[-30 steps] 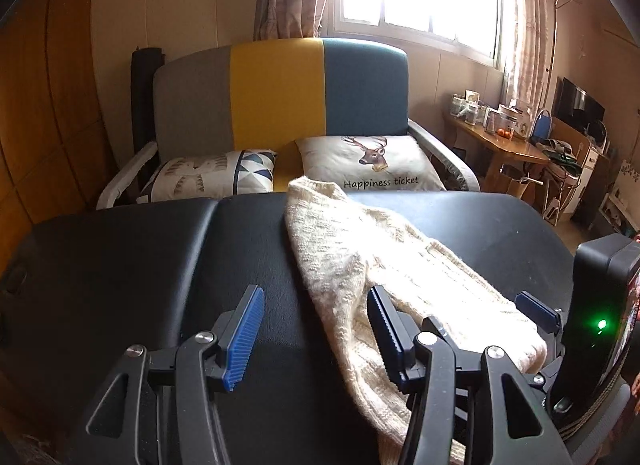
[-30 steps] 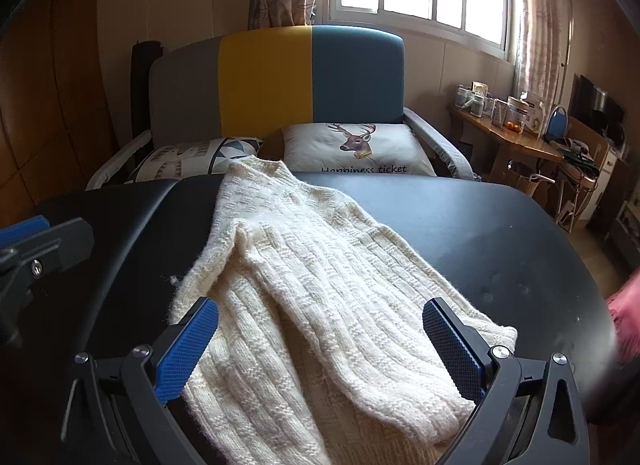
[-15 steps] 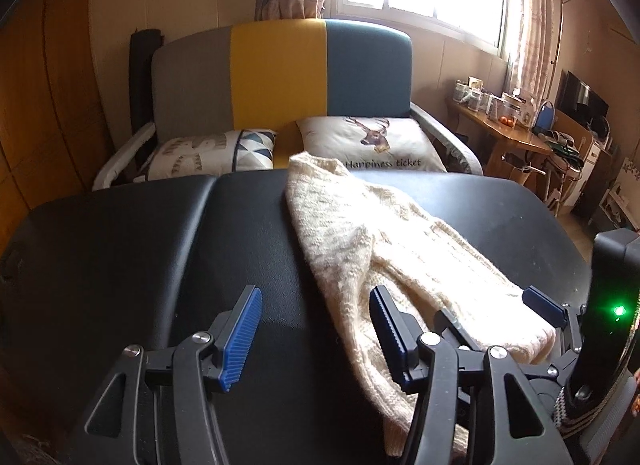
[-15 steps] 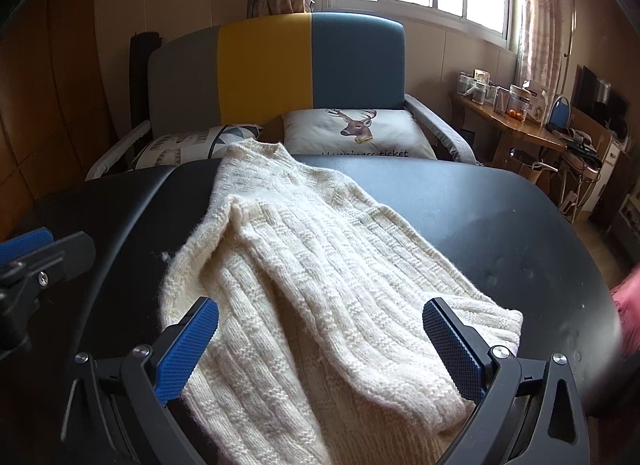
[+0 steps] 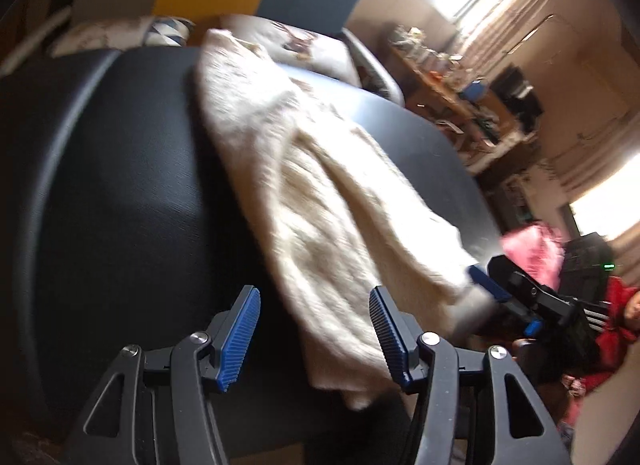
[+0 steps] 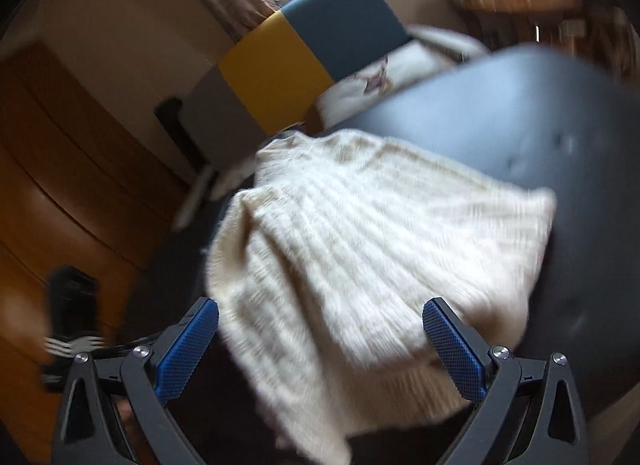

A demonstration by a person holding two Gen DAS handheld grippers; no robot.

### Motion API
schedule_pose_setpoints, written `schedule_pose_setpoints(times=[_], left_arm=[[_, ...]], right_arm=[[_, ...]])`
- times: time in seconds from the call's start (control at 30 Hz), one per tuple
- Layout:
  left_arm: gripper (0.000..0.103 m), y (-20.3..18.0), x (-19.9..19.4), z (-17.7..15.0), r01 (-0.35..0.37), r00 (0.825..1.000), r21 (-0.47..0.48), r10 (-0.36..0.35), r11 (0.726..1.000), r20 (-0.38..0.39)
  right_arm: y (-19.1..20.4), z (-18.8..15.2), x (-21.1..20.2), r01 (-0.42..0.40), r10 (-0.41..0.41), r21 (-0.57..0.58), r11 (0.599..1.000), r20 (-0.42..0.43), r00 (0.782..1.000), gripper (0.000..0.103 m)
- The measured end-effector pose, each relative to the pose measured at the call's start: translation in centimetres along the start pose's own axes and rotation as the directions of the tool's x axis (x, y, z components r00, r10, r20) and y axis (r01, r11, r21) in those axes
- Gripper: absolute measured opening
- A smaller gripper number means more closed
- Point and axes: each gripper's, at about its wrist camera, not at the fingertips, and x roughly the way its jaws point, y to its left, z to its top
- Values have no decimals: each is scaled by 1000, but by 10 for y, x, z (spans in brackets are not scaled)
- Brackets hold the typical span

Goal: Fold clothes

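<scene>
Both views blurred. Left gripper (image 5: 314, 335) gaped, released, sweater (image 5: 320, 205) ahead between its fingers. Right gripper (image 6: 322, 349) likewise released over sweater on table (image 6: 560, 125).

- I see a black, faintly textured surface (image 5: 120, 193) with a rounded edge filling most of both wrist views (both are motion-blurred).
- One thing lies directly on it: a cream knitted sweater (image 5: 320, 201), stretched from the far edge toward the near one in the left wrist view.
- In my right wrist view the sweater (image 6: 360, 257) is spread broad, ribbed, doubled over on itself, and its near end droops past the surface's (image 6: 540, 137) near edge.
- The part of the black top to the left of the sweater is bare, as is the part to its right.
</scene>
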Motion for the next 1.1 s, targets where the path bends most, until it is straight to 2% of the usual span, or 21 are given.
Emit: schedule_pose_setpoints(times=[0.1, 0.2, 0.27, 0.37, 0.4, 0.43, 0.6, 0.73, 0.8, 0.87, 1.0, 1.1], left_arm=[[58, -10, 13, -1, 66, 997, 13, -65, 998, -51], [58, -30, 26, -3, 115, 989, 50, -110, 992, -103], [58, -46, 37, -2, 167, 977, 67, -156, 984, -144], [58, -71, 55, -2, 246, 953, 76, -226, 966, -203], [58, -80, 61, -2, 272, 943, 74, -250, 959, -221], [58, -87, 67, -2, 272, 942, 84, -247, 959, -227], [57, -121, 97, -2, 261, 944, 123, -226, 958, -240], [55, -135, 108, -4, 207, 967, 163, -176, 965, -186], [46, -135, 117, -3, 188, 969, 153, -157, 970, -192], [15, -134, 126, -1, 169, 970, 141, -140, 975, -199], [9, -130, 140, 3, 178, 964, 68, -160, 982, -211], [7, -122, 120, 9, 250, 956, 7, -246, 968, -158]], right_arm=[[-28, -5, -15, -111, 106, 153, 982, 42, 993, 103], [-57, -11, -32, -217, 189, 303, 928, 119, 975, 103], [-73, -14, -39, -274, 228, 372, 887, 163, 960, 103], [-96, -22, -44, -369, 298, 465, 805, 221, 929, 103], [-100, -24, -44, -373, 296, 483, 792, 229, 927, 103], [-104, -26, -44, -370, 289, 500, 783, 234, 928, 103], [-112, -28, -39, -315, 241, 517, 796, 206, 948, 103], [-115, -29, -29, -268, 213, 515, 815, 163, 963, 103], [-117, -30, -23, -249, 202, 518, 819, 145, 969, 103], [-121, -31, -20, -230, 185, 523, 821, 137, 973, 103], [-128, -33, -18, -235, 184, 521, 821, 148, 972, 103], [-131, -35, -19, -236, 184, 519, 821, 151, 971, 103]])
